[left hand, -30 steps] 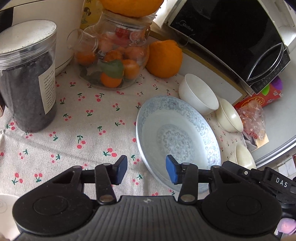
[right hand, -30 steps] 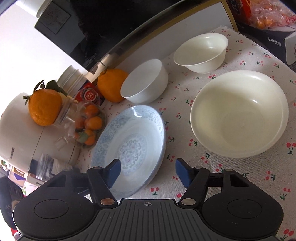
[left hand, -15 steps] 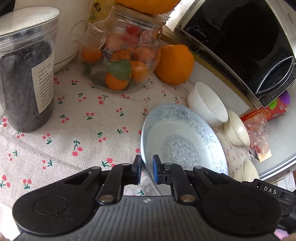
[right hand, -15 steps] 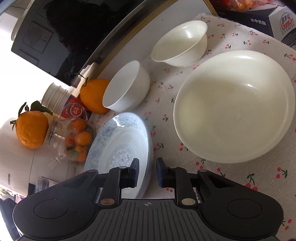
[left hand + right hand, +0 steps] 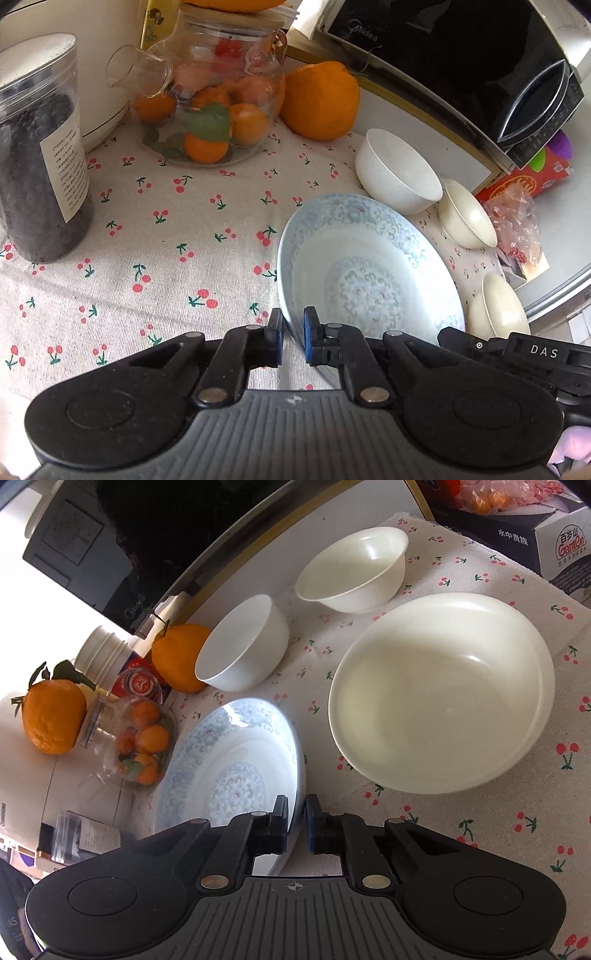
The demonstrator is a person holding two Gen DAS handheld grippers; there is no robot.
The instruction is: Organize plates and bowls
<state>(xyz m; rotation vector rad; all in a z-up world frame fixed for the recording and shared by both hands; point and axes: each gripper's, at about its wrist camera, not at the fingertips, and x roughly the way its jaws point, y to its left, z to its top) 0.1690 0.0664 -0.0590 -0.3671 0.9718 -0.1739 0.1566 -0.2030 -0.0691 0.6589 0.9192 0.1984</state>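
A blue-patterned plate lies on the cherry-print cloth, tipped slightly. My left gripper is shut on its left rim, one pad on each side of the edge. In the right wrist view the same plate has its right rim between the pads of my right gripper, whose jaws are closing and pressing on it. A large cream plate sits just right of it. Behind stand a white bowl and a cream bowl.
A dark-filled jar, a glass jar of small oranges and a big orange stand at the back left. A black microwave runs behind the bowls. A cardboard box borders the cloth at the far right.
Both grippers went from open to shut on the blue plate's opposite rims. Each drew a little closer to the plate.
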